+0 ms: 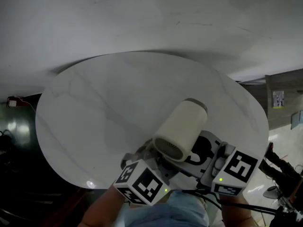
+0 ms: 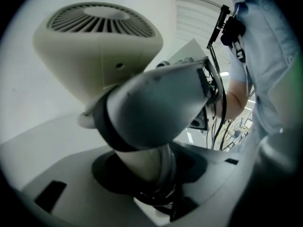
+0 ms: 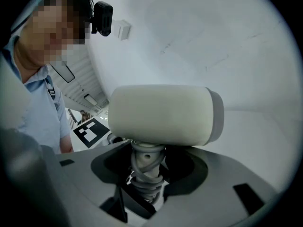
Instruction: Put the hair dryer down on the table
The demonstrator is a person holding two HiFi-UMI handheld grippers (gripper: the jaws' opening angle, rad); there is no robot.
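The dryer (image 1: 180, 129) is over the desk's (image 1: 94, 117) near edge, its barrel pointing toward the desk's far right. Left tongs (image 1: 154, 160) and right tongs (image 1: 204, 154) grip its handle at that edge, left and right of it.

Office-like hall: round marble table (image 1: 94, 103), slatted ceiling (image 3: 78, 82) with lights
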